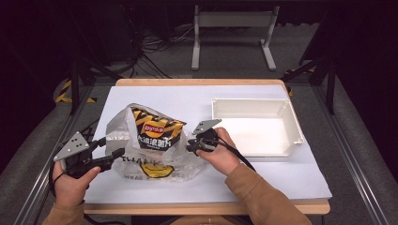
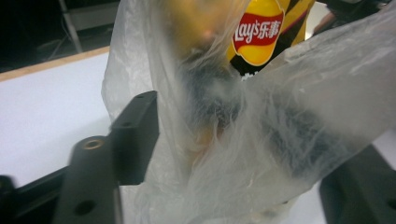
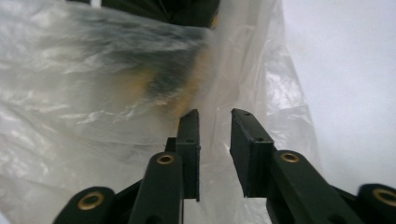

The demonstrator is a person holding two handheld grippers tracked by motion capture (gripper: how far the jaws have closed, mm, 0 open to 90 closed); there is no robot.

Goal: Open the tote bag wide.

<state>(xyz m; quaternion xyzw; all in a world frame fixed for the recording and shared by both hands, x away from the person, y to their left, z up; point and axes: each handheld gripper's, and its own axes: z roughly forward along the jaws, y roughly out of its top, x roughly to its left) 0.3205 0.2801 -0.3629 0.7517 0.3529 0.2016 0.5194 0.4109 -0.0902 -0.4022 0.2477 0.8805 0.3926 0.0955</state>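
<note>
The chip bag sits inside my clear plastic bag, left of the middle of the table. The chip bag leans tilted, its long axis running from about 7 o'clock at the base to 1 o'clock, top edge up and away from me, logo facing me. The plastic bag lies crumpled around it, mouth raised.

My left gripper is at the bag's 9 o'clock edge, its jaws spread wide with loose plastic bunched between them, not pinched. My right gripper is at the bag's 3 o'clock edge, jaws slightly parted with film in the gap, not clamped.

At 2 o'clock from the bag, well apart, stands a white tray. Beyond the table at 12 o'clock stands a metal frame.
</note>
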